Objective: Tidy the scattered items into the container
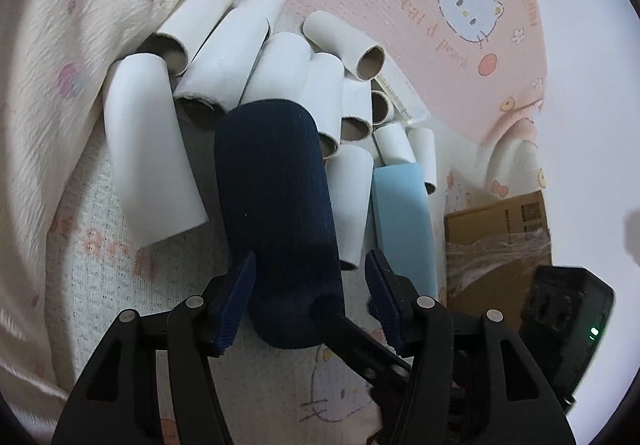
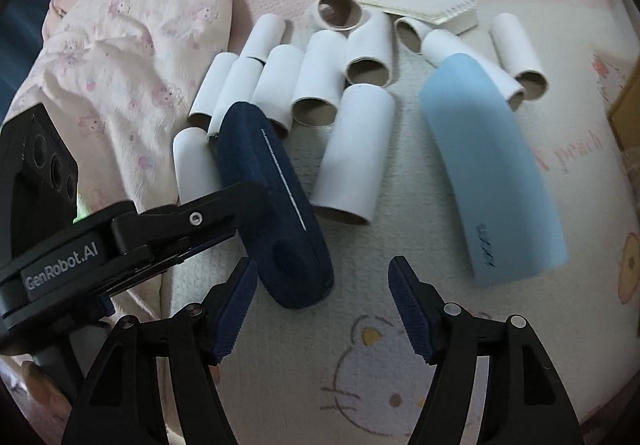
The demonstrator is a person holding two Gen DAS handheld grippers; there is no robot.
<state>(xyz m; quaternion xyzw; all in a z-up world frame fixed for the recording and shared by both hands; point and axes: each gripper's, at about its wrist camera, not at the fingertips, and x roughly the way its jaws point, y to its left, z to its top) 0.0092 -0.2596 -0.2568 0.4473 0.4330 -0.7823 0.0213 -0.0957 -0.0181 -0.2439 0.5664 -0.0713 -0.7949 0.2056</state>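
Observation:
A dark navy case [image 1: 280, 221] lies on the pink bedspread between the open jaws of my left gripper [image 1: 310, 277], which straddles its near end without clamping it. In the right wrist view the same case [image 2: 276, 205] lies ahead and left of my open, empty right gripper [image 2: 322, 285], with the left gripper's arm [image 2: 188, 221] reaching over it. Several white cardboard tubes [image 1: 152, 153] [image 2: 352, 153] lie scattered around the case. A light blue case [image 1: 404, 221] [image 2: 492, 173] lies to the right. A cardboard box [image 1: 496, 241] stands at the right.
A crumpled pink-patterned blanket [image 1: 48, 85] [image 2: 120, 77] lies to the left of the tubes. A small spiral notebook [image 2: 428, 5] lies beyond the tubes. A black device [image 1: 568, 329] with a green light sits beside the box.

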